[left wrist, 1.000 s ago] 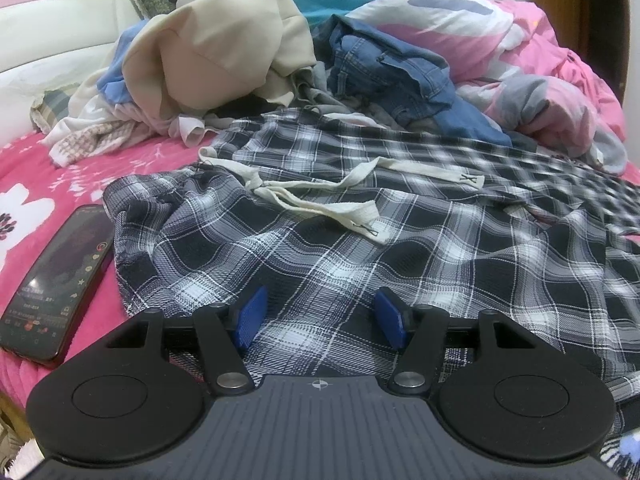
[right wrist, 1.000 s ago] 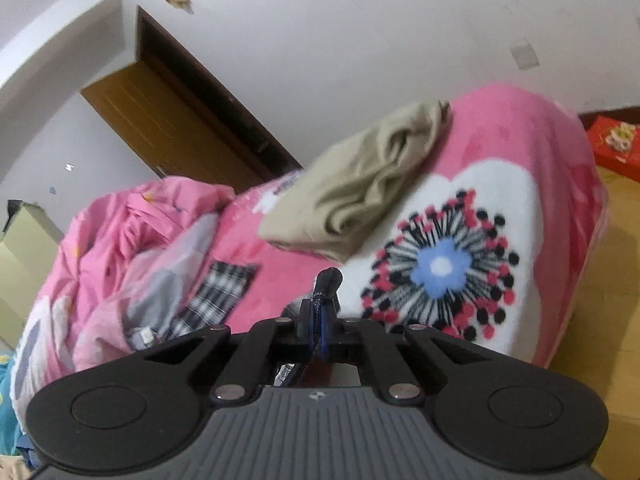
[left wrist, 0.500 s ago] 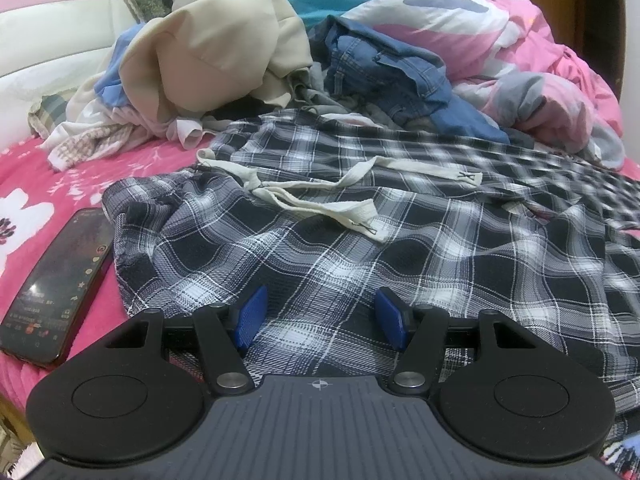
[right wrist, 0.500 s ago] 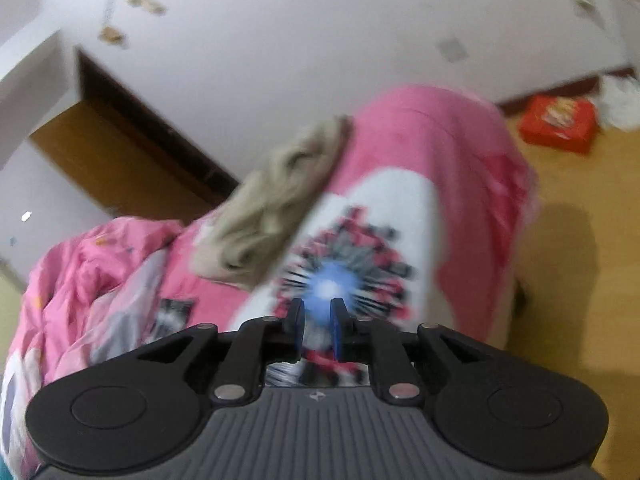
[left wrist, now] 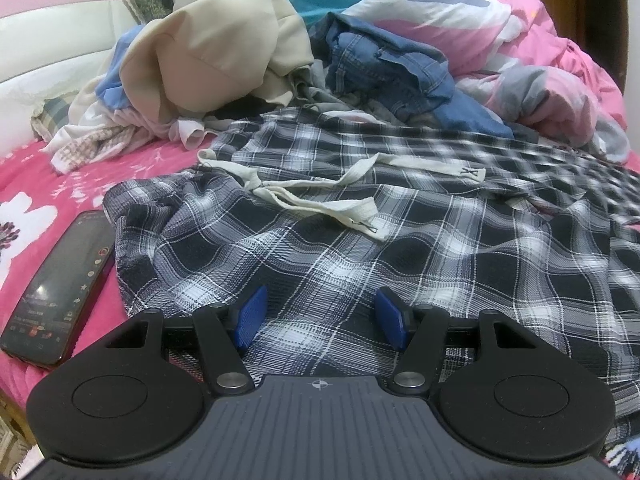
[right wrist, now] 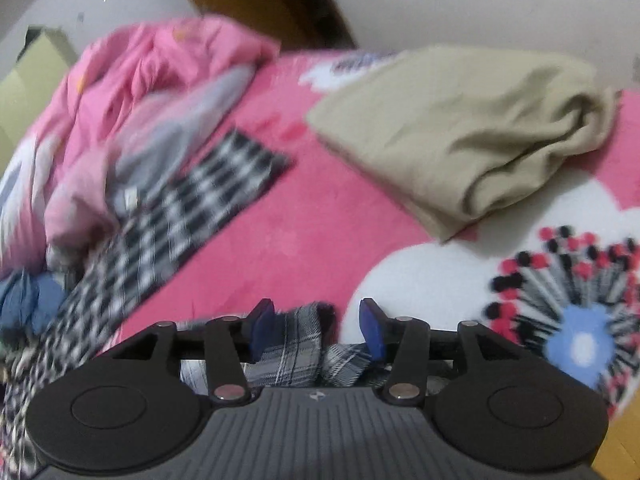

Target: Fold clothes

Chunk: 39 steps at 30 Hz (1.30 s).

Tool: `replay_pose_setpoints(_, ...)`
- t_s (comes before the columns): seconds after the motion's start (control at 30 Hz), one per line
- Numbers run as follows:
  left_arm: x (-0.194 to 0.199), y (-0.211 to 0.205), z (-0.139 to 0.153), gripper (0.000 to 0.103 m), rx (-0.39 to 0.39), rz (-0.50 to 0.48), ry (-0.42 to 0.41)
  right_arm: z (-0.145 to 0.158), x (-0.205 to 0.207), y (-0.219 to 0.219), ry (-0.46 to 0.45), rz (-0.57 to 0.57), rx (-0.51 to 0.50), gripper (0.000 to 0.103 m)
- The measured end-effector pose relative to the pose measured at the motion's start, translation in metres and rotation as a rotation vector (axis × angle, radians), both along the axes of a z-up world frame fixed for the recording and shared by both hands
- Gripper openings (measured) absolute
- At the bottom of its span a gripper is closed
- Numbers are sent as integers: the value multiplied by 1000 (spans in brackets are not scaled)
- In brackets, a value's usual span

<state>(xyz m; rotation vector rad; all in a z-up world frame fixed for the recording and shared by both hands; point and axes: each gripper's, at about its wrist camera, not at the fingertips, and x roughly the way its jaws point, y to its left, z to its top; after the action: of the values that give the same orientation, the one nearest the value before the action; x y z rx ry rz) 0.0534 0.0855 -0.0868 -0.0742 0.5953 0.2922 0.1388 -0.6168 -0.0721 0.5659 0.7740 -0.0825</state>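
Black-and-white plaid pants (left wrist: 360,240) with a cream drawstring (left wrist: 320,204) lie spread on the pink bed. My left gripper (left wrist: 320,316) is open just above the near waist part of the plaid cloth. In the right wrist view the plaid leg (right wrist: 192,208) stretches away to the left. My right gripper (right wrist: 316,328) is open, with a bunch of plaid cloth (right wrist: 296,340) lying loose between its blue pads (right wrist: 370,330).
A phone (left wrist: 60,284) lies on the pink blanket left of the pants. A pile of clothes with a beige garment (left wrist: 208,52) and jeans (left wrist: 384,64) sits behind. A folded khaki garment (right wrist: 472,128) lies on the bed's right side. A pink quilt (right wrist: 132,100) is heaped at left.
My right gripper was shut and raised; it has swung down toward the bed and opened, and plaid cloth now lies between its fingers. The left gripper has barely moved.
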Motion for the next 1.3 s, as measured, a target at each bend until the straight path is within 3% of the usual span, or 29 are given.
replay_pose_setpoints(0.07, 1, -1, -1, 62, 8, 2, 3, 0, 2, 5, -10, 47, 3, 49)
replay_pose_setpoints(0.1, 2, -2, -1, 62, 11, 3, 4, 1, 2, 8, -16, 65, -12, 41)
replay_pose_setpoints(0.13, 3, -2, -1, 62, 14, 4, 6, 3, 3, 10, -18, 74, -40, 20)
replay_pose_setpoints(0.17, 4, -2, 0, 63, 16, 5, 7, 4, 4, 13, -19, 81, -74, 10)
replay_pose_setpoints(0.23, 5, -3, -1, 63, 19, 8, 9, 9, 3, 16, -44, 80, -129, 3)
replay_pose_setpoints(0.37, 6, -5, -1, 63, 27, 15, 9, 30, 4, 21, -148, 34, -244, 3)
replay_pose_setpoints(0.53, 7, -7, -1, 63, 42, 21, 12, 40, 32, 27, -180, 32, -355, 2)
replay_pose_setpoints(0.7, 8, -10, 0, 64, 57, 20, 17, 29, 59, 33, -158, 57, -422, 2)
replay_pose_setpoints(0.83, 9, -12, 0, 64, 74, 19, 19, 6, 77, 31, -89, 56, -438, 3)
replay_pose_setpoints(0.93, 9, -13, 0, 64, 83, 16, 21, -7, 80, 21, -31, -30, -495, 4)
replay_pose_setpoints(1.03, 9, -12, 0, 64, 81, 14, 21, 3, 64, 6, -68, -72, -436, 5)
replay_pose_setpoints(1.17, 8, -12, -1, 64, 80, 7, 18, 40, 17, 2, -169, -107, -410, 8)
replay_pose_setpoints(1.27, 6, -9, 3, 64, 63, -3, 16, 57, -30, -13, -193, -155, -310, 18)
replay_pose_setpoints(1.3, 5, -8, 5, 64, 52, -5, 12, 56, -43, -19, -180, -172, -252, 27)
